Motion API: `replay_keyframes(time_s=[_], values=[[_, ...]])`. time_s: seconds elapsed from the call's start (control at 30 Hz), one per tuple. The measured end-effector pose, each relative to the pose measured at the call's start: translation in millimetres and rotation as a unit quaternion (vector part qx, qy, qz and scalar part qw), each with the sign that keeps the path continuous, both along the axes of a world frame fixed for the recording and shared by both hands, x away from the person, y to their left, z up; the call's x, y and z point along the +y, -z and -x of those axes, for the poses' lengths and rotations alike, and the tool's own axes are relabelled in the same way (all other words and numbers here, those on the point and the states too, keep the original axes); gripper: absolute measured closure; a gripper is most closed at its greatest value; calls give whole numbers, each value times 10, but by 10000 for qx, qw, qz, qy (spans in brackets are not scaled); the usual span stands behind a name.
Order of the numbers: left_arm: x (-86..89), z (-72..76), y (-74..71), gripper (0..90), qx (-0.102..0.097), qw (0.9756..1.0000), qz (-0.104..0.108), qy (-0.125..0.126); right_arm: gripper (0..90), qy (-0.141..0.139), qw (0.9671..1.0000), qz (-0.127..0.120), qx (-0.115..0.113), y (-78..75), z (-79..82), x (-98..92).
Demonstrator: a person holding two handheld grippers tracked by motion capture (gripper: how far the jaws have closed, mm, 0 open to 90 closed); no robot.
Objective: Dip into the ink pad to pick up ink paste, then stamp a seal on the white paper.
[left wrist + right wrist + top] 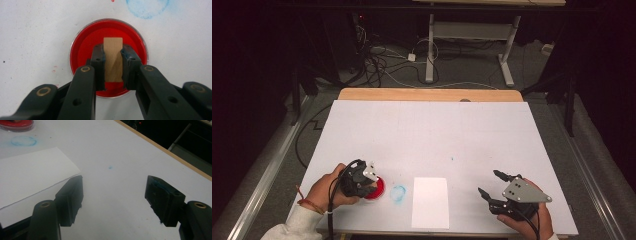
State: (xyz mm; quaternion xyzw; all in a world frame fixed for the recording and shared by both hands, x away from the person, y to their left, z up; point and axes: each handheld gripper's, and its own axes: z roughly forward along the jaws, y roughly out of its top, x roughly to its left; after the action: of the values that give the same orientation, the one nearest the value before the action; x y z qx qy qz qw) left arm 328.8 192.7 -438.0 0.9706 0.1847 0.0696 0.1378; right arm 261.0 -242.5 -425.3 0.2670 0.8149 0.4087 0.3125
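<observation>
White table [427,125] with red dish [377,188], paper sheet [430,201], blue ring stain [398,194].

1. The wooden block [113,58] sits between the left gripper [113,56]'s pads, which cover its two sides; whether its lower end touches the red dish [82,42] cannot be told.
2. In the high view that gripper hides most of the dish.
3. In the right gripper view the top edge cuts off the dish and the left edge cuts the sheet of paper [30,172].
</observation>
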Motion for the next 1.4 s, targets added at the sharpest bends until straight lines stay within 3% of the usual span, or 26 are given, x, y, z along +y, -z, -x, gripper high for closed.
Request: replay_keyframes(time_s=[0.73,0.87,0.97,1.4], values=[[-29,38,-5,739,-136,9998,-108,-12,317,-11,9999,20,103,13,-39,-2],[1,30,-19,738,-81,9999,4,-93,314,-1,9999,25,102,14,-40,-8],[4,38,-45,738,-155,9998,-17,-118,314,21,10000,6,97,8,-34,-21],[55,131,-341,738,-504,9974,500,-127,315,56,10000,-8,46,-2,-28,-39]])
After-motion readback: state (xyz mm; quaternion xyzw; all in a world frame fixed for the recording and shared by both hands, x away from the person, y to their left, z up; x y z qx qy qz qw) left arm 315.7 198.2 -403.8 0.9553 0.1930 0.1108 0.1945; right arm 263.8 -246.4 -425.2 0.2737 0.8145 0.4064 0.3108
